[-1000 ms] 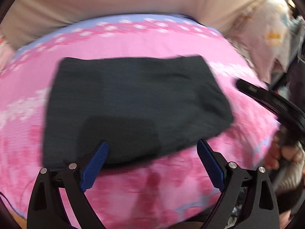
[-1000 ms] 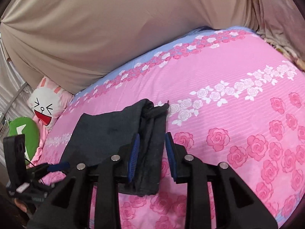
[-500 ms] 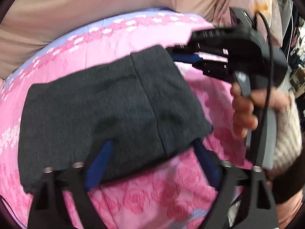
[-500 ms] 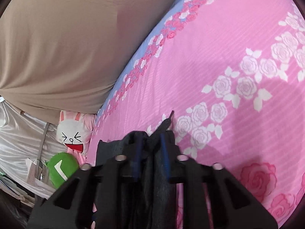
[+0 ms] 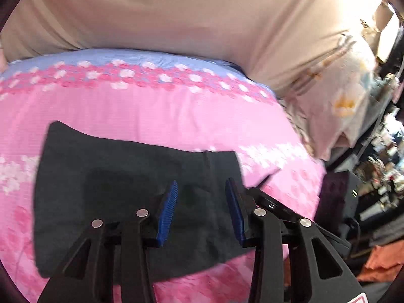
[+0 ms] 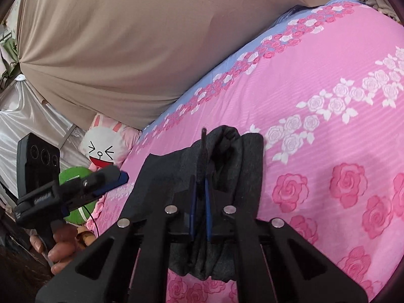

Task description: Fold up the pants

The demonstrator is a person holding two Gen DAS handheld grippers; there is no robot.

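We are holding the left gripper [image 5: 200, 210] released, its blue pads spread apart and hovering over the dark grey pants [image 5: 121, 192], not gripping anything. The pants are lying on the pink rose-print bedsheet [image 5: 156, 116] as a wide dark rectangle, long axis running left to right across the left wrist view, the folded bundle mostly ahead of and to the left of that gripper.

Moving right, we are keeping the right gripper [image 6: 200, 204] clenched on a bunched fold of the pants [image 6: 227, 156], fabric pinched between the pads and hanging below them. From this view the left gripper [image 6: 101, 179] is sitting well off to the left, beside the plush bunny [image 6: 103, 149].

We are judging that the right hand is the nearer, controlling one; the next fold depends on carrying that pinched end leftward along the long axis.
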